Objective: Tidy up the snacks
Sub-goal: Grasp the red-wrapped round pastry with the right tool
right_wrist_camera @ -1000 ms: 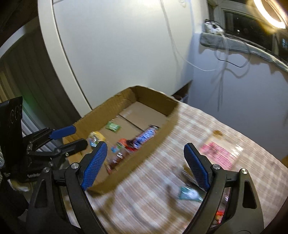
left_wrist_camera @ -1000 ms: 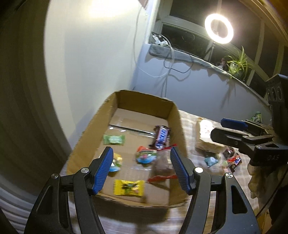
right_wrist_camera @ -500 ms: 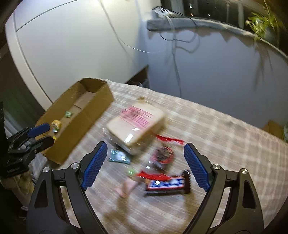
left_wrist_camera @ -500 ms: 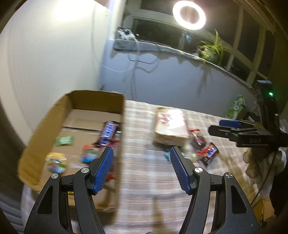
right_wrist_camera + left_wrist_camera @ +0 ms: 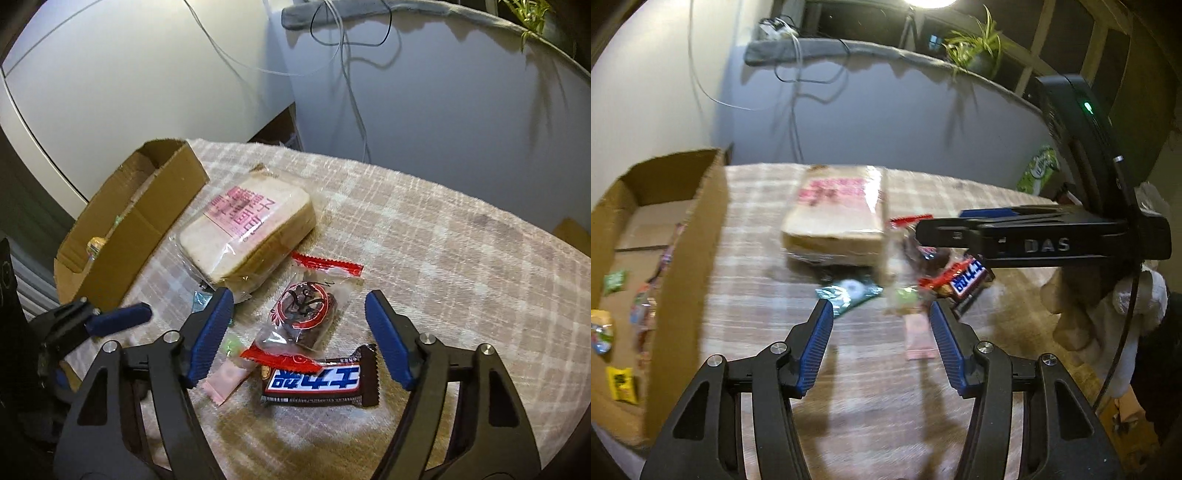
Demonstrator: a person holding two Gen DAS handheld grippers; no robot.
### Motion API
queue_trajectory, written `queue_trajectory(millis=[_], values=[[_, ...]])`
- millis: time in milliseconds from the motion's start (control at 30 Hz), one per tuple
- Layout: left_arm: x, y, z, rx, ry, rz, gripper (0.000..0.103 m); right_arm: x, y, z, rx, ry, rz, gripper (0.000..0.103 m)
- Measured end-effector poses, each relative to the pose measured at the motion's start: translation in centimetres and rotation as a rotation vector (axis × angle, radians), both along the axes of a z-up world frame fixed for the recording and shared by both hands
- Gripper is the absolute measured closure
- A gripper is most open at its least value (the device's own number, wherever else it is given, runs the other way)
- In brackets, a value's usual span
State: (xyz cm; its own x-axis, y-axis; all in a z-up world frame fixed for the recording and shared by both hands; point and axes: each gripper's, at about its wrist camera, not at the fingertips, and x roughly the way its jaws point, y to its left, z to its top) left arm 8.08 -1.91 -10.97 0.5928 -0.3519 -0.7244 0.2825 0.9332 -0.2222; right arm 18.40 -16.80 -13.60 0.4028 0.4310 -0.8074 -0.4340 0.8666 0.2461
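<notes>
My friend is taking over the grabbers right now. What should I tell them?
Left gripper: open, jaws just been closing, holding nothing, above the pink packet.
Right gripper: open, jaws just been closing, holding nothing, over the red-sealed cake packet.
On the checked tablecloth: bread pack, cake packet, chocolate bar, pink packet, green candy, teal packet.
Done: several small snacks already lie in the cardboard box.
Left: move the loose snacks into the box.
</notes>
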Motion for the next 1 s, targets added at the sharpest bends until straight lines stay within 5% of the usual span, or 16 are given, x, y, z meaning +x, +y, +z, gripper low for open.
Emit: queue_trajectory(millis=[200,333,467,667,1000], values=[[0.7,-1.3,-0.9,-0.007,0.016,-0.022,0.049,1.2,1.0,-1.2,-0.021,0.03,0.011,0.033],[1.4,-1.7,-1.3,-0.01,0.027,-0.023,0.05,1.7,1.1,-1.9,-0.032,0.051,0.006,0.044],[1.9,-2.1,-1.9,-0.008,0.044,-0.035,0.062,1.8,1.2,-2.4,-0.048,0.061,0.015,0.053],[2.5,-2.3,-2.4,-0.01,0.051,-0.026,0.062,1.8,1.4,-2.4,-0.059,0.057,0.026,0.062],[3.6,-4.1,-2.3,0.068,0.013,-0.07,0.062,1.7,-0.7,-2.1,-0.054,0.061,0.0,0.064]])
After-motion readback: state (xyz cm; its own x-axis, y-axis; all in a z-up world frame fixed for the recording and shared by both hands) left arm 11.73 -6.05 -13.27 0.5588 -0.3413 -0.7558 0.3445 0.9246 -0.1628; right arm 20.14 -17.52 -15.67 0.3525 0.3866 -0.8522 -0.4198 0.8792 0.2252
